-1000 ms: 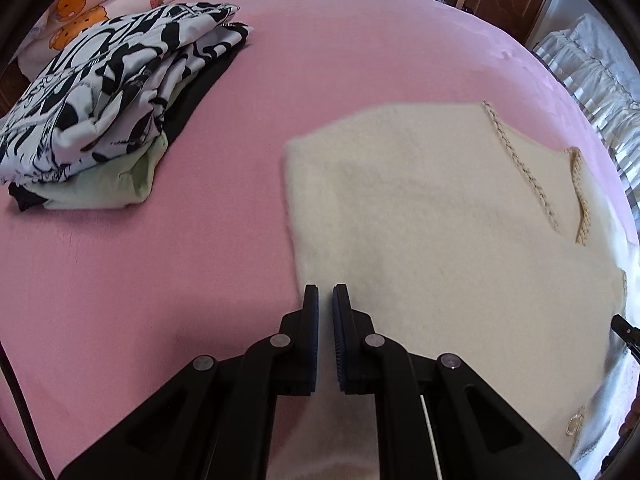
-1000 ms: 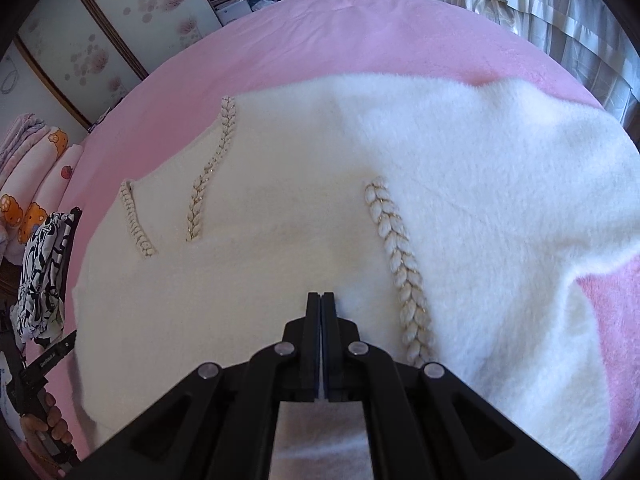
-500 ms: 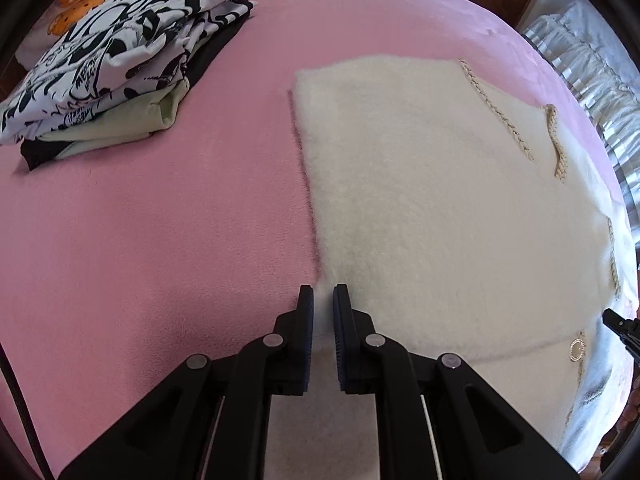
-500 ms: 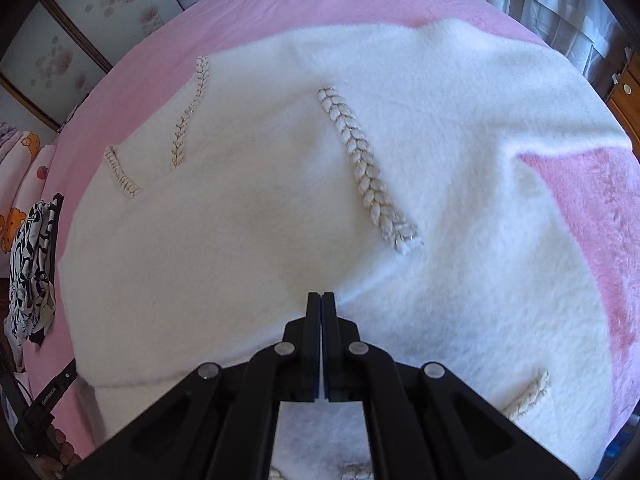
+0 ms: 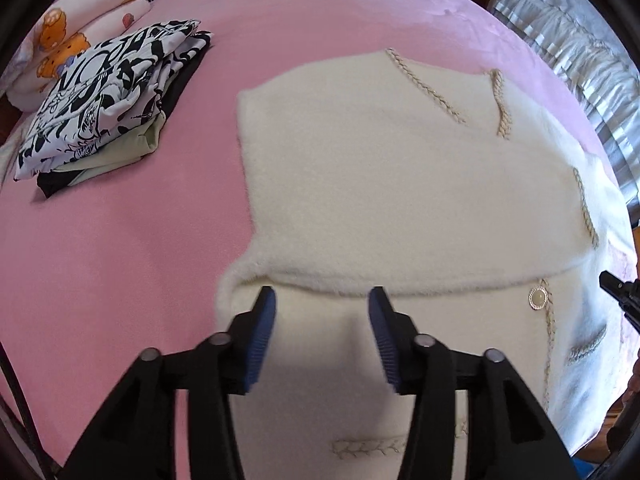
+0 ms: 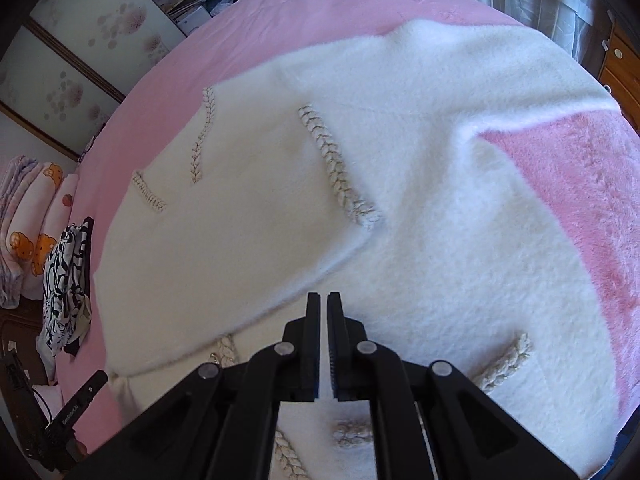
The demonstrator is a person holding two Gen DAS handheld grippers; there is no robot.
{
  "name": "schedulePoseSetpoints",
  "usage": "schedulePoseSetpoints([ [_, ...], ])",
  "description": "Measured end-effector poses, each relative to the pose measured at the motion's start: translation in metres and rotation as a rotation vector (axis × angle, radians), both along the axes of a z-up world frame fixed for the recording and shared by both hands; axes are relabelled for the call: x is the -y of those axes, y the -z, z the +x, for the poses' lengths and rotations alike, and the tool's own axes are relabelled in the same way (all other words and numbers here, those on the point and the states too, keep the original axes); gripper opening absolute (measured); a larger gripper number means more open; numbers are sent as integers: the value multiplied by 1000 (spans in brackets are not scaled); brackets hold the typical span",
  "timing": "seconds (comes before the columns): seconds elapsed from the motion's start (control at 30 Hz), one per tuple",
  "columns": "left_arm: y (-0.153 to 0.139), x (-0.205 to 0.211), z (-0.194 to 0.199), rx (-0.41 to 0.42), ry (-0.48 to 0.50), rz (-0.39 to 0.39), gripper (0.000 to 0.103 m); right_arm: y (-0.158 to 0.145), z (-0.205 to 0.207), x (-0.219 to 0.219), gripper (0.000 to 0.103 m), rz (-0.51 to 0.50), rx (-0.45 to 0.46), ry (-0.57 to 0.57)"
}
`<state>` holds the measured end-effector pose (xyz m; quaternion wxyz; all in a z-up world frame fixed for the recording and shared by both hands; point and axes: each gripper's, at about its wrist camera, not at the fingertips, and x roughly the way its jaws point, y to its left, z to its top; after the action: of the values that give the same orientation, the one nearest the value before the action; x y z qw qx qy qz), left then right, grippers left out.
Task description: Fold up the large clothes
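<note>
Cream fluffy cardigan [image 5: 360, 200] lies spread mid-bed [image 5: 120, 260], its flap folded over toward twelve o'clock, so the left gripper [image 5: 322, 308] jaws have just opened, empty, while the right gripper [image 6: 324, 312] jaws stay nearly together, holding nothing.

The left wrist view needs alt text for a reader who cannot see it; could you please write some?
Open left tongs hover over a cream fluffy cardigan folded across a pink bedspread, nothing between them. A stack of folded clothes lies beyond on the left.
</note>
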<state>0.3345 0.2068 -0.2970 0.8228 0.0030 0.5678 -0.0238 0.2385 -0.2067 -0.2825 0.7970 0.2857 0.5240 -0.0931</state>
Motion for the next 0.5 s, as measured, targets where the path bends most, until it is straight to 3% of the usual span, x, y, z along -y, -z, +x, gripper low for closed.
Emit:
schedulePoseSetpoints([
  [0.1, -12, 34, -15, 24, 11, 33, 60, 1, -9, 21, 4, 53, 18, 6],
  [0.17, -19, 57, -20, 6, 8, 47, 68, 4, -17, 38, 6, 98, 17, -5],
  [0.27, -30, 98, -27, -20, 3, 60, 70, 4, -27, 71, 6, 126, -4, -1],
  [0.5, -61, 202, -43, -49, 17, -20, 76, 3, -56, 166, 8, 259, -34, 55],
])
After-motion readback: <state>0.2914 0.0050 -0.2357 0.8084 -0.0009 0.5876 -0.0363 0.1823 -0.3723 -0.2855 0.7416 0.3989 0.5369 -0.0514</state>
